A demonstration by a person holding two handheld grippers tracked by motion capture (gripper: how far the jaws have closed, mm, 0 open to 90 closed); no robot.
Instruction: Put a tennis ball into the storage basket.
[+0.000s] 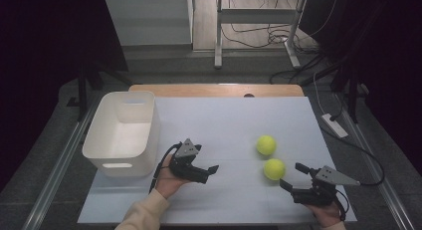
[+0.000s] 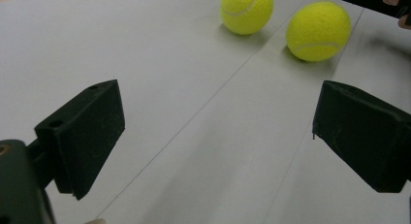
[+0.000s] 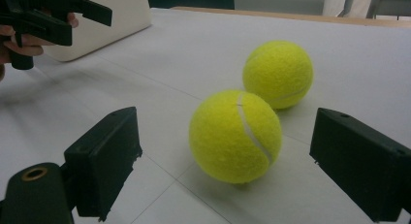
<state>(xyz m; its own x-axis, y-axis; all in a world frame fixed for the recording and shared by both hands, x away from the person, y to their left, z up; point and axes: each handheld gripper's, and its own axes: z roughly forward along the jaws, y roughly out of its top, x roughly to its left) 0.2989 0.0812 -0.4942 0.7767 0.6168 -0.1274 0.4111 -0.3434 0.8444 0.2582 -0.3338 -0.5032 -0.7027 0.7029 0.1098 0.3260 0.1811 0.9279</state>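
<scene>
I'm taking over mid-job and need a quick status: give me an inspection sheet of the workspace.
Surface: white sheet on the table, bare apart from the items below.
Job's things: two yellow felt tennis balls, near ball and far ball, close together; near ball sits just ahead of the right gripper.
Clutter: nothing seen.
Bin: white plastic bin, empty, at the left edge.
Grippers: left gripper open, empty; right gripper open, empty.
Cables: black cable trails off the right side.
Surroundings: dark room, metal stand legs behind.
</scene>
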